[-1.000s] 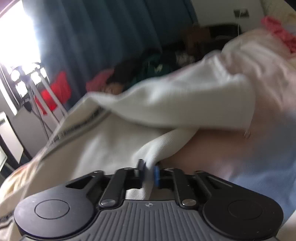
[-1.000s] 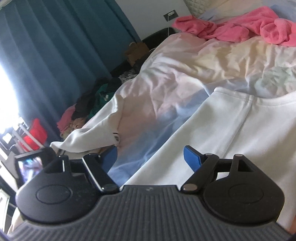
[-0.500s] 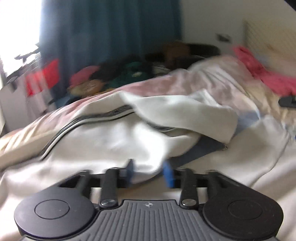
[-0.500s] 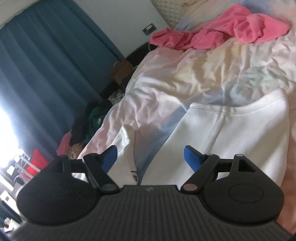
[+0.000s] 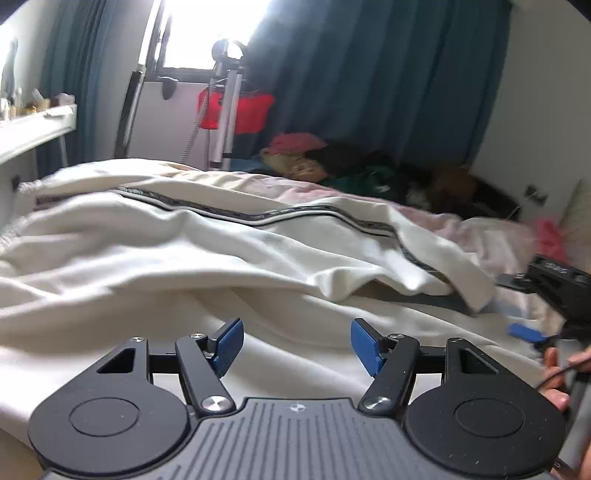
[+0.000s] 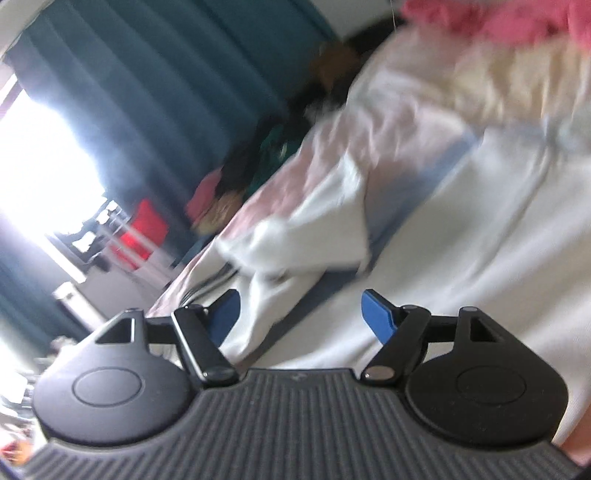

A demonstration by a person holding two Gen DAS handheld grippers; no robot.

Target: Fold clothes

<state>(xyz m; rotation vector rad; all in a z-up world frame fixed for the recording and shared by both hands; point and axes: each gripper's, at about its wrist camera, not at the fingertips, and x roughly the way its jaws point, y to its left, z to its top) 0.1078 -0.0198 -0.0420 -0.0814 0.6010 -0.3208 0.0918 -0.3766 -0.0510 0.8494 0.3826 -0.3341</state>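
The cream garment (image 5: 229,251) with a dark striped trim lies rumpled on the bed (image 5: 480,229), ahead of and beneath the left tongs (image 5: 297,345) — their jaws are opening, nothing between the pads. The right tongs (image 6: 299,314) hover over the same pale cloth, jaws closing but wide apart and not pressing on it. A pink garment (image 6: 498,18) lies far beyond them.

Both wrist views low over bed (image 5: 461,229), facing curtains (image 5: 369,74)
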